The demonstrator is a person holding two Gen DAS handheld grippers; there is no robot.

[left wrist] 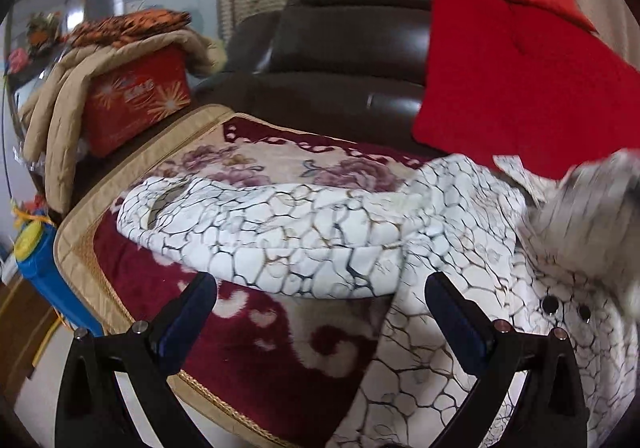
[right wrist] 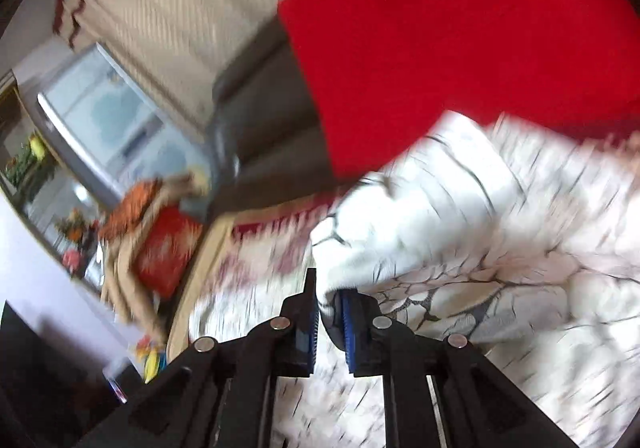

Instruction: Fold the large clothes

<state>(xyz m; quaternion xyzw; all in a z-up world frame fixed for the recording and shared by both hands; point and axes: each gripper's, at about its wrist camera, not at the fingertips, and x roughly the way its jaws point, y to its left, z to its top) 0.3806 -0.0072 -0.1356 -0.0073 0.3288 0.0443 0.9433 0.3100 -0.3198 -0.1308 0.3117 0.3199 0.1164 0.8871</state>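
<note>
A large white garment with a dark crackle pattern (left wrist: 304, 228) lies rumpled across a maroon floral blanket (left wrist: 256, 344) on a sofa seat. Two black buttons (left wrist: 550, 304) show on its right part. My left gripper (left wrist: 320, 294) hovers over the garment's near edge, open wide, with nothing pinched between its blue-padded fingers (left wrist: 192, 308). At the right edge a blurred piece of the garment (left wrist: 592, 224) is raised. In the right wrist view my right gripper (right wrist: 330, 298) stands nearly closed on a fold of the white garment (right wrist: 400, 248). That whole view is smeared by motion.
A dark brown leather sofa back (left wrist: 352, 47) stands behind, with a red cloth (left wrist: 520, 87) draped over its right side. At the left are a red box (left wrist: 136, 99) under a beige quilted coat (left wrist: 60, 119) and a blue container with a yellow lid (left wrist: 40, 260).
</note>
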